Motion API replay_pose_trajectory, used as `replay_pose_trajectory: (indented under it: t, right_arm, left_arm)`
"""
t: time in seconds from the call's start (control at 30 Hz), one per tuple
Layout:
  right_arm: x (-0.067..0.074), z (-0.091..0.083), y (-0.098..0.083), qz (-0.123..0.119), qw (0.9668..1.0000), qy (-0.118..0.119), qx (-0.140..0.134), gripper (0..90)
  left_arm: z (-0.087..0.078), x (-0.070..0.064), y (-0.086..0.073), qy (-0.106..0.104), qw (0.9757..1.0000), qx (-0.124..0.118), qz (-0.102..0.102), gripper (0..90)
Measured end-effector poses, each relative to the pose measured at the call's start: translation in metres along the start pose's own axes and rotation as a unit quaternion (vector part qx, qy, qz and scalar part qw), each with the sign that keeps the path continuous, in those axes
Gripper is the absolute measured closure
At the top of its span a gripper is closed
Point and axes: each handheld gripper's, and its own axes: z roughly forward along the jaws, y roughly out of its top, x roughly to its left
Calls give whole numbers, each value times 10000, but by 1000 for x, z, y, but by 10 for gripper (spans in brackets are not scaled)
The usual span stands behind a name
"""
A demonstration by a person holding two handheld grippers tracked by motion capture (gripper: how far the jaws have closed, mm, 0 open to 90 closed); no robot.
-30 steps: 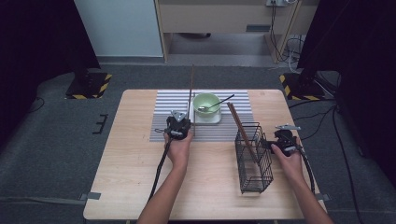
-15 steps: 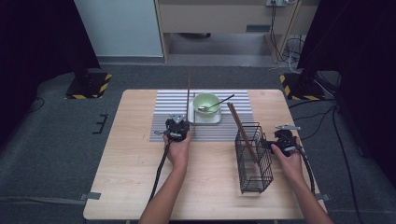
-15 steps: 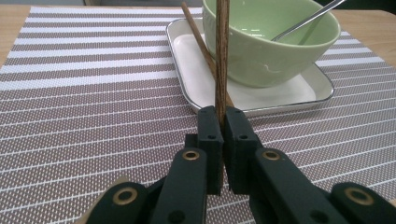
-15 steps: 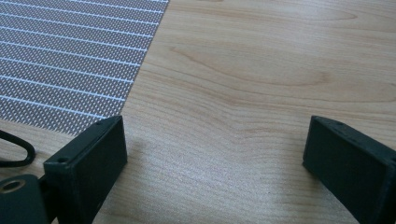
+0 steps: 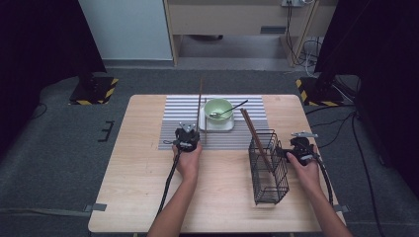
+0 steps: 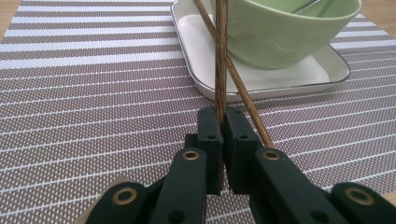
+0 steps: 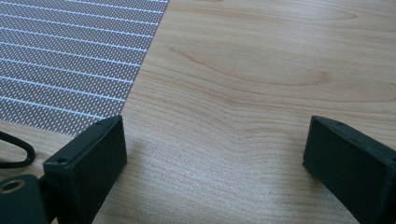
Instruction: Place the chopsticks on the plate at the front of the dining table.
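Chopstick stands pinched upright in the left hand-held gripper, just before the green bowl; next, carry it to the wire basket beside the spread right hand-held gripper.

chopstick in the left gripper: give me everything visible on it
The chopstick is a slim dark brown stick with wood grain, clamped near one end between the shut fingers of the left gripper. In the high view it stands nearly upright over the striped placemat, beside the green bowl on its white tray. A second matching chopstick lies slanted behind it, one end on the mat.
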Motion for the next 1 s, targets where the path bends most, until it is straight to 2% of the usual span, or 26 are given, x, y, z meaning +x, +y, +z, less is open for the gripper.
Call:
replay_pose_trajectory:
  t: [0.4,1.0]
  right_arm:
    - [0,0,0,0,10000,-1,0,61]
    - [0,0,0,-7,10000,8,3,59]
  left_arm:
    - [1,-1,-2,-29,10000,56,7,857]
    - [-5,2,-2,59,10000,64,-7,859]
